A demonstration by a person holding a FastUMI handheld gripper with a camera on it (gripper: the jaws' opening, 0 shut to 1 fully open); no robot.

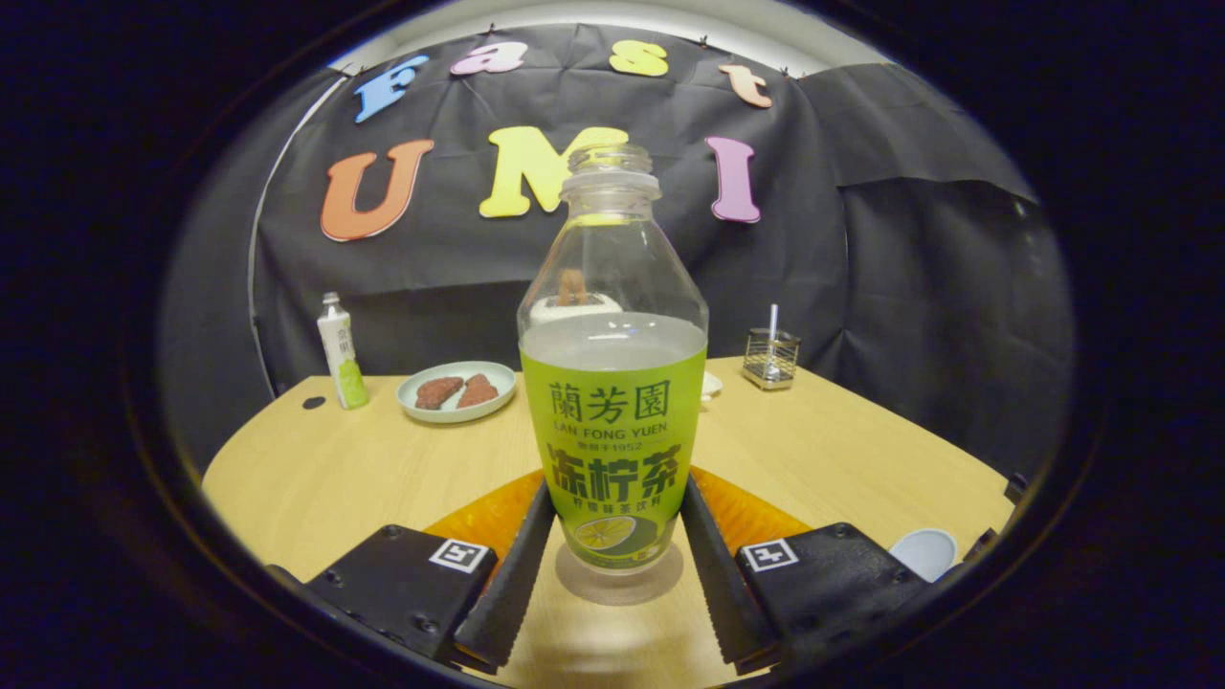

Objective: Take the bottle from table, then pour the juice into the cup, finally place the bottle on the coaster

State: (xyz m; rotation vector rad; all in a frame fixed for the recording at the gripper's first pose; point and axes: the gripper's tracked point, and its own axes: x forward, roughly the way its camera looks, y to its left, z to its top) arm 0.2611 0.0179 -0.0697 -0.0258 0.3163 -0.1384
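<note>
Ahead of us, the clear uncapped bottle with the green label (612, 383) stands upright on the pale wooden round counter (316, 469), between the two fingers of our tongs (612, 550). The fingers flank its base closely, but we cannot tell whether they press on it or stand just off it. The juice fills the bottle up to about the top of the label. Under and behind the bottle lies an orange round coaster (493, 512), partly hidden by the fingers. Just beside the right finger sits a small pale blue cup (924, 552). Well beyond the bottle we see a pale green plate with two brown pieces (456, 390), a small white-and-green bottle (342, 354) and a wire holder with a white straw (770, 356). Black cloth closes the booth behind.
</note>
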